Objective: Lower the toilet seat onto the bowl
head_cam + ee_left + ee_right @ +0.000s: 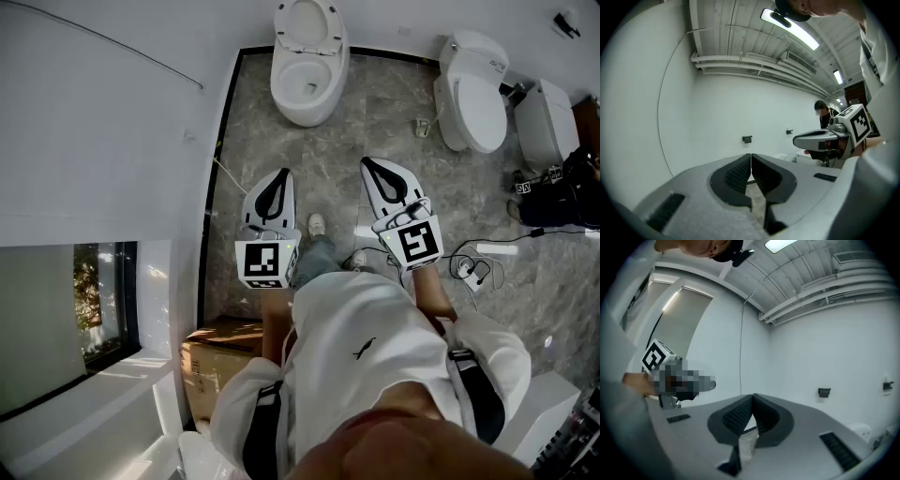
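A white toilet [305,84] stands against the far wall in the head view, its bowl uncovered. Its seat [309,23] is tipped up at the back. My left gripper [280,175] and right gripper [368,162] hang side by side over the grey floor, well short of the toilet, both pointing toward it. The left gripper [751,155] is shut with nothing between its pads. The right gripper [752,396] also has its tips together and holds nothing. Both gripper views face the bare white wall, and neither shows the toilet.
Two more white toilets [473,94] [544,122] stand at the right with lids down. Cables and a power strip [487,253] lie on the floor at the right, near a black bag [562,197]. A cardboard box [220,352] sits by the left wall. The person's shoes [317,225] are between the grippers.
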`<state>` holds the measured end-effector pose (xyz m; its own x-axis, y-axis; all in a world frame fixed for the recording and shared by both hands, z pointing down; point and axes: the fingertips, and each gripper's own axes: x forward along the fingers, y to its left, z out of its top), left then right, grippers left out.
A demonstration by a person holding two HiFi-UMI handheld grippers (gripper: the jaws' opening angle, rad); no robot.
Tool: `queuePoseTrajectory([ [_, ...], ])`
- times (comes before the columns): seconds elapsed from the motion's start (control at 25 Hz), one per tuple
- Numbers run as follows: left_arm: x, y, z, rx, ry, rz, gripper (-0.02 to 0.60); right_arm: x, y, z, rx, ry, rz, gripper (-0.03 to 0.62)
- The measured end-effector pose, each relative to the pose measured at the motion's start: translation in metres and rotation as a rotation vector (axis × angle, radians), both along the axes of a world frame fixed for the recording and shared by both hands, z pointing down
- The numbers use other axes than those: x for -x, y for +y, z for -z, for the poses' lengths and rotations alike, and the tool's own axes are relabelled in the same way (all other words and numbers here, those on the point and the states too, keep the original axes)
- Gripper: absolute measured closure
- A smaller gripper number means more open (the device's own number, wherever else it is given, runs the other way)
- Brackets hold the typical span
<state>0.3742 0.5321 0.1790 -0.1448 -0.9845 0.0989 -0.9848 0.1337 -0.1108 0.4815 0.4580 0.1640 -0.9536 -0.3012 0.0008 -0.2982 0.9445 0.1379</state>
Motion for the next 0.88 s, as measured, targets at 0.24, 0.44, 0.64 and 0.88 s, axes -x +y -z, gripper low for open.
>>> queuePoseTrajectory([
  [0.24, 0.046, -0.026, -0.006, 0.000, -0.023, 0.002, 0.552, 0.045, -0.025, -0.011, 0.023, 0.007, -0.027, 0.563],
  [0.44, 0.090, -0.052, -0.015, 0.002, -0.012, -0.015, 0.552, 0.088, -0.043, -0.019, 0.024, 0.016, -0.038, 0.563],
  [0.64, 0.128, -0.075, -0.022, 0.011, 0.000, -0.050, 0.552, 0.125, -0.061, -0.025, 0.022, 0.040, -0.069, 0.563],
  [0.88, 0.162, -0.101, -0.024, 0.015, 0.005, -0.087, 0.552, 0.159, -0.083, -0.027, 0.021, 0.052, -0.101, 0.563],
])
